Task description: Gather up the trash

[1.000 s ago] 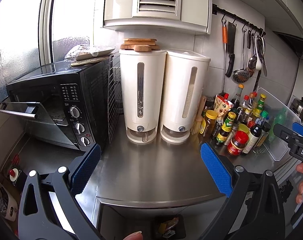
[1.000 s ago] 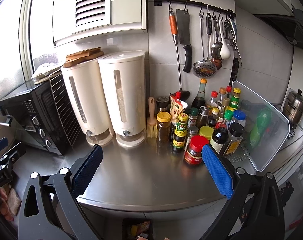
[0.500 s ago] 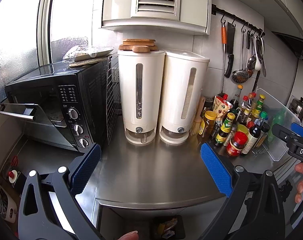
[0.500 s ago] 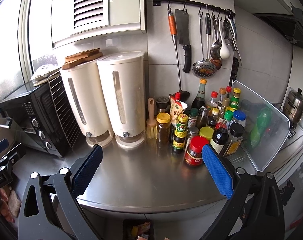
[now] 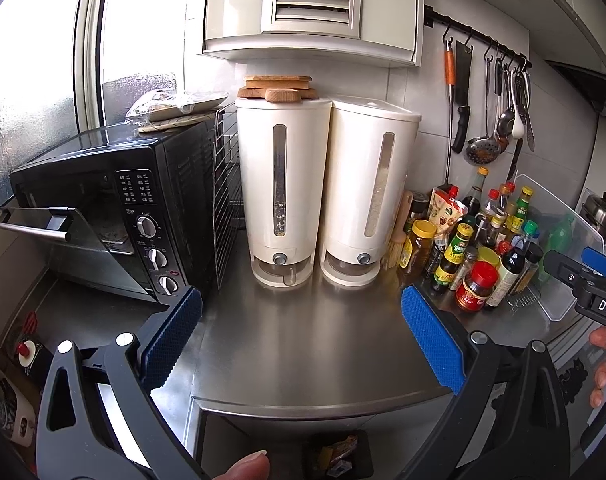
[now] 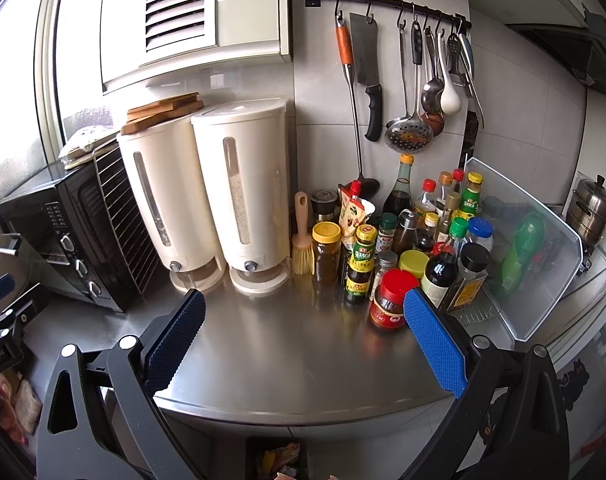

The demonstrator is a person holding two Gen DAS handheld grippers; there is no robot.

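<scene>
While both tongs hover spread and empty: stainless worktop (image 5: 303, 344), no litter seen on it.
Left tongs (image 5: 301, 336), right tongs (image 6: 305, 336); wrappers lie in black bin (image 5: 339, 454) below worktop edge, likely the collecting point.

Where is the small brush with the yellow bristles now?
The brush stands upright on the counter, between the right white dispenser and the yellow-lidded jar.
</scene>
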